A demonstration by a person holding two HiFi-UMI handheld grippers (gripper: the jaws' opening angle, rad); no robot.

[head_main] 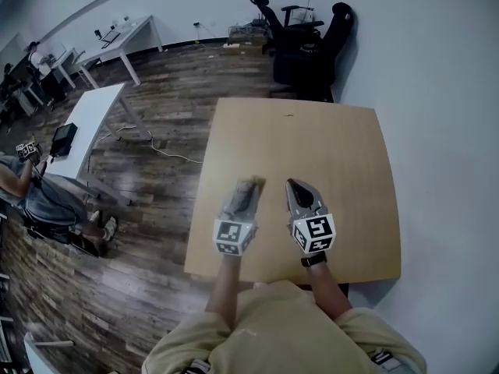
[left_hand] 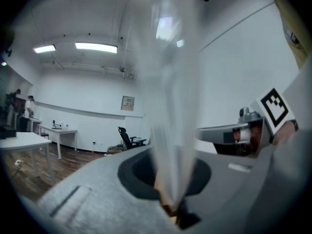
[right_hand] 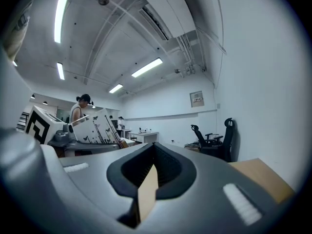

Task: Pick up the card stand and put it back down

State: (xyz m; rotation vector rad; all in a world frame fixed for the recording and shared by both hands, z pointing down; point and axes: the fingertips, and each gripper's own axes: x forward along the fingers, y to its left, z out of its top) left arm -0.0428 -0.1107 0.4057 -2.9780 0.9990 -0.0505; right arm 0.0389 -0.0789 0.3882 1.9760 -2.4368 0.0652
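The card stand (head_main: 254, 182) is a clear plate with a small wooden foot, and it carries a white card printed with butterflies (right_hand: 90, 126). My left gripper (head_main: 248, 187) is shut on it over the near middle of the wooden table (head_main: 312, 139). In the left gripper view the stand (left_hand: 170, 106) rises blurred between the closed jaws of the left gripper (left_hand: 175, 213). My right gripper (head_main: 292, 184) lies close beside it to the right, shut, with nothing held (right_hand: 146, 199). Whether the stand touches the table is hidden.
Black office chairs (head_main: 304, 45) stand beyond the table's far edge. White desks (head_main: 90, 123) and a seated person (head_main: 39, 193) are on the left across the wood floor. A white wall runs along the table's right side. Another person (right_hand: 80, 108) stands in the background.
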